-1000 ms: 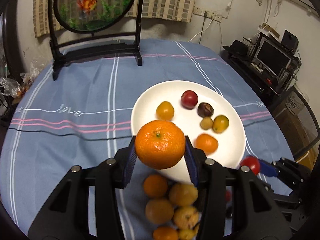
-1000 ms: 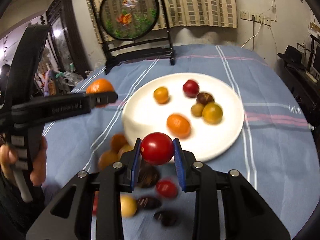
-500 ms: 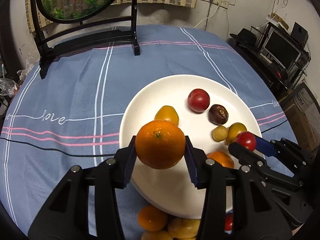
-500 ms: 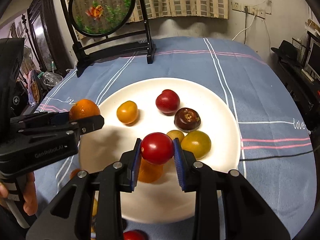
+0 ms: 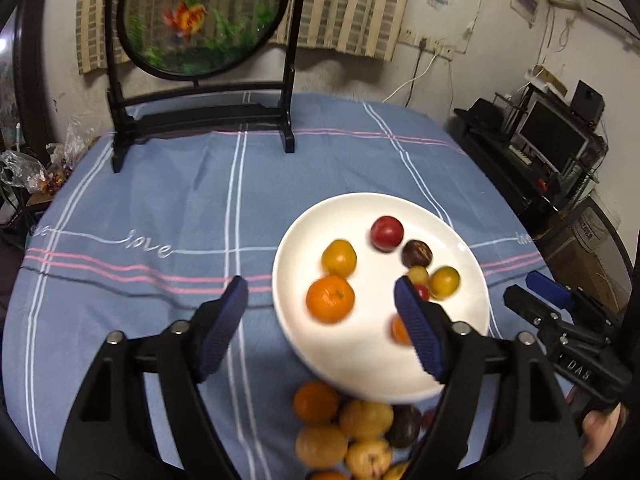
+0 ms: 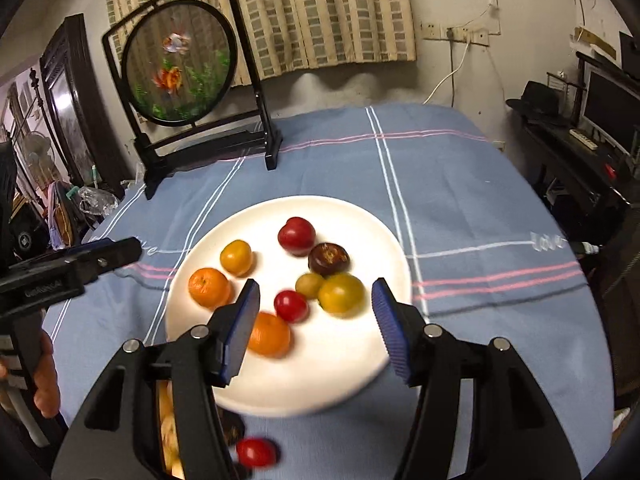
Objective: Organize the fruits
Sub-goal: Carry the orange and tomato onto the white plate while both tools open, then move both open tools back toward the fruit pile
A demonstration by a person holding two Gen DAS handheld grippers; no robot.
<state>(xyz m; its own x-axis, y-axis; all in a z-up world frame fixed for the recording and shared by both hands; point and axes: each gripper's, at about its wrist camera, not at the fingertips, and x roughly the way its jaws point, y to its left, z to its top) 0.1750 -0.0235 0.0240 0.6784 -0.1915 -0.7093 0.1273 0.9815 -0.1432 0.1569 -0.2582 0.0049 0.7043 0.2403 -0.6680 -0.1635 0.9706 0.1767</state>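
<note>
Both grippers' jaws have just been opening and grip nothing: the left gripper frames the orange at centre on the white plate, the right gripper frames the red tomato.

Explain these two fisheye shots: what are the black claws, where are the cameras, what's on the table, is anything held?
No robot here: a person holds a two-finger gripper in each hand, with a camera on each looking along its fingers. One picture is from the left gripper, the other from the right gripper. Each view also catches the other gripper at its edge.

On the blue tablecloth sits a white plate with eight small fruits. More fruit is piled on the cloth just in front of the plate.

Nothing is held. Both sets of jaws have just been opening: the orange and red tomato lie on the plate.
</note>
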